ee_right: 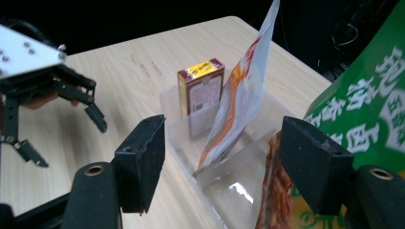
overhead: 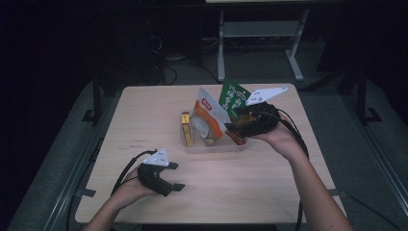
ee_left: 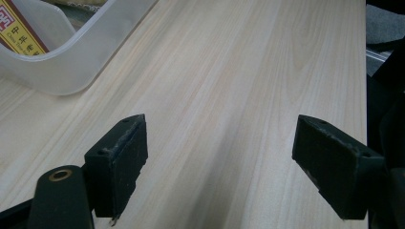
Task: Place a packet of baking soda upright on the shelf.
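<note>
My two grippers, left gripper (overhead: 169, 176) and right gripper (overhead: 234, 123), are black, each topped by a grey three-cornered plate and trailing black cable.

One pale wooden counter (overhead: 144, 120) carried one clear plastic rectangular bin (overhead: 211, 146), and that bin held three packaged items: one small yellow-and-maroon cardboard box (overhead: 186, 128), one white-and-orange plastic pouch (overhead: 208, 115) and one green plastic bag with white lettering (overhead: 232, 98). Two black two-jaw grippers were present, the left gripper (overhead: 175, 176) and the right gripper (overhead: 231, 125), each topped by one grey three-cornered plate, and each held by one hand.
</note>
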`<action>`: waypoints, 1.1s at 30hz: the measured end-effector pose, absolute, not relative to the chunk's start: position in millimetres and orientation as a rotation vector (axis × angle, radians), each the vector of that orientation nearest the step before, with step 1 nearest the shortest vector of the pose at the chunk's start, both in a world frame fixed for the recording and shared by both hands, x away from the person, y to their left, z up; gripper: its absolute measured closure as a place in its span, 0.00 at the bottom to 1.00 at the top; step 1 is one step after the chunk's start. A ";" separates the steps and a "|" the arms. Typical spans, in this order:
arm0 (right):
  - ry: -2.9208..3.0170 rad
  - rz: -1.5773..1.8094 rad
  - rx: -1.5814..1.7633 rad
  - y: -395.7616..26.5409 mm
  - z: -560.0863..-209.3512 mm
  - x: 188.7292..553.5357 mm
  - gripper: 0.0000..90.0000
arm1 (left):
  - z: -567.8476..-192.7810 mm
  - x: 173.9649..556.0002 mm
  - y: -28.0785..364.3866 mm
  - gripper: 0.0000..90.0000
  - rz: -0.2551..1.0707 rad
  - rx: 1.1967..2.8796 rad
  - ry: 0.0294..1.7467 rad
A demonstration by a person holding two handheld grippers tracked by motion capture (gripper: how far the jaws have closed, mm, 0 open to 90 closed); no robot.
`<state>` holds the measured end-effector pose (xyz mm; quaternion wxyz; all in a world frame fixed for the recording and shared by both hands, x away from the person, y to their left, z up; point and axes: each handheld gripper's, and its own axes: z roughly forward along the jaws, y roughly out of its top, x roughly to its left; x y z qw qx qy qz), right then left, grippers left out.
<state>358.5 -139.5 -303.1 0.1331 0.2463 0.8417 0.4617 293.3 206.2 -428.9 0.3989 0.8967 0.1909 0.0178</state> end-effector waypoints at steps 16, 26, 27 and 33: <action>2.452 1.350 0.723 -161.8 -346.5 327.8 0.30 | -431.5 292.6 204.7 0.19 0.056 2.284 0.457; 2.471 1.367 0.719 -168.1 -375.0 313.6 0.28 | -435.0 290.4 202.9 0.16 0.059 2.301 0.421; 2.473 1.380 0.719 -169.7 -380.8 309.8 0.28 | -435.9 290.3 203.7 0.16 0.069 2.308 0.422; 2.505 1.386 0.752 -174.5 -402.3 296.8 0.26 | -440.5 291.2 203.5 0.16 0.062 2.301 0.427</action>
